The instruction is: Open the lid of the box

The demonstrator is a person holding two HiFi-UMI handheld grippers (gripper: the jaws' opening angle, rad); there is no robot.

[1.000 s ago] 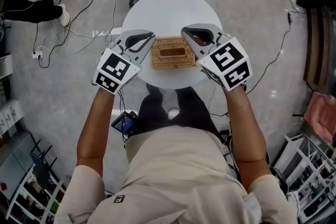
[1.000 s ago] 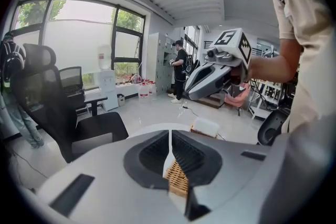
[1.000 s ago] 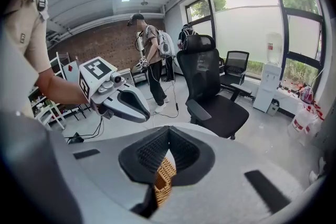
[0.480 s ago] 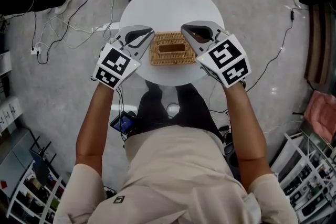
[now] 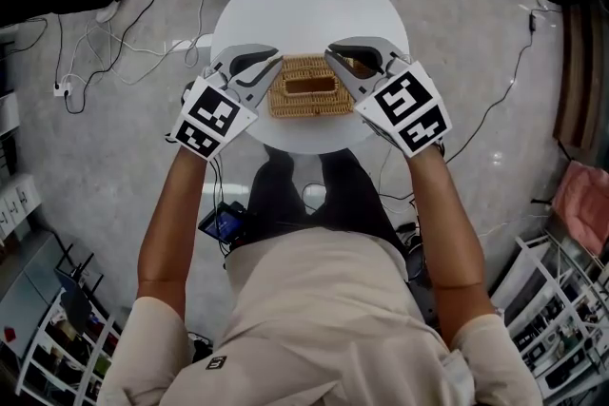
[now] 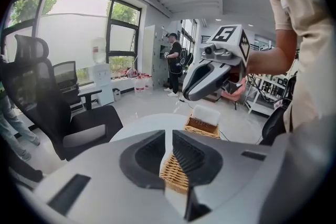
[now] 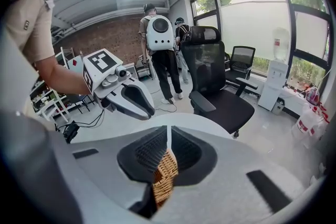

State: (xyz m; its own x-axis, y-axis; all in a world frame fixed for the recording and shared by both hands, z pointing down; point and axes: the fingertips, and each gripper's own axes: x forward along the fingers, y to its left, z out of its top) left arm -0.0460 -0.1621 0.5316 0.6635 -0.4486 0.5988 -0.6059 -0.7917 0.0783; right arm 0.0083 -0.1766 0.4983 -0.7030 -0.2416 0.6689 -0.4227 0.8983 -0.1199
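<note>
On a round white bench (image 5: 309,9) in a workshop-style office, a woven wicker box (image 5: 306,92) sits near the edge closest to the person. Its lid (image 5: 285,102) appears to be still down, with a dark slot showing in the flat top. Seen from above, the person holds the left gripper (image 6: 169,136) just beside the box's left end and the right gripper (image 7: 168,134) just beside its right end, so the box lies between the two. The left jaws are closed with nothing in them. The right jaws have just been easing apart, yet show only a hairline gap and grip nothing; the wicker is visible below them rather than between them. On that reading the task has barely begun: neither tool seems to have hold of the lid, and the lifting is all to come. The bench top is smooth and matt. Around it spreads a pale grey polished floor (image 5: 457,24) trailed with cables (image 5: 105,24). A black office chair (image 7: 218,86) stands beyond the bench, with tall windows (image 6: 79,29), storage racks (image 5: 561,319) at the edges and a person with a white backpack (image 7: 159,34) in the background.
</note>
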